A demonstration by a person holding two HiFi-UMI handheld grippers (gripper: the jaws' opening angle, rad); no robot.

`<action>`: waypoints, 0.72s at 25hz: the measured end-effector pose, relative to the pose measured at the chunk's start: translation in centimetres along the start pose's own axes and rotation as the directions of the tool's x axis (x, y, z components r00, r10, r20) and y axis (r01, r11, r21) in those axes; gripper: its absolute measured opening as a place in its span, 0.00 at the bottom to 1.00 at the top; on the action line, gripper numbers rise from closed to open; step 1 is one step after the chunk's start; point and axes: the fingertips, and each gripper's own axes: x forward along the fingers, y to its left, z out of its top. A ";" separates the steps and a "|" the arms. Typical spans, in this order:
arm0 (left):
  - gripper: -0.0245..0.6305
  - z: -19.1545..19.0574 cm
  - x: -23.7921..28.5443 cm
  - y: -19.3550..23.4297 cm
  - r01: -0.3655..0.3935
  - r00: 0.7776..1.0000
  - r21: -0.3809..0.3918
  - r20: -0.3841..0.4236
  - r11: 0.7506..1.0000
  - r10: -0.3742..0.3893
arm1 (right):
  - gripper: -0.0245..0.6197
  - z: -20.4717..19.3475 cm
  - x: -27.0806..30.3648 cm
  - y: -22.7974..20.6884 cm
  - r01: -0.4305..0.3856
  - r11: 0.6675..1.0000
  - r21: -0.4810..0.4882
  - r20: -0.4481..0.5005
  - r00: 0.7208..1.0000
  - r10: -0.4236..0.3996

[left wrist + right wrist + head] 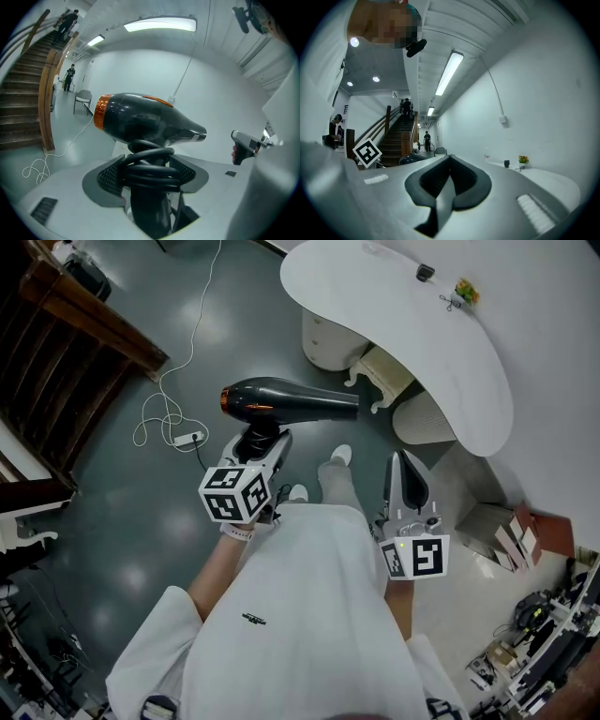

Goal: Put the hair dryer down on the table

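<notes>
- Nearest the lens: white garment (pixel 291 615) of the person, with both grippers out in front of it.
- Left gripper (pixel 261 442): clamped on the handle of the hair dryer (pixel 281 401), with black cord (pixel 150 171) coiled round that handle between the jaws.
- Right gripper (pixel 405 465): jaws together, nothing between them, pointing toward the table (pixel 450 362).
- Hair dryer: carried in the air over the dark floor (pixel 112 521), barrel crosswise above the left jaws, orange rear end to the left, nozzle to the right.
- Deciding relation: white tabletop ahead and to the right of the nozzle, not yet under it. Probably calls for a carry forward and right, roughly along the barrel's own axis, before lowering.
- Nearer to the table: the empty right gripper, though the load sits on the left.
</notes>
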 end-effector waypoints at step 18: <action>0.50 7.1 12.4 -3.0 0.016 1.000 -0.002 0.020 1.000 -0.015 | 0.05 1.5 11.0 -10.5 -0.036 0.999 0.005 0.024 0.999 0.035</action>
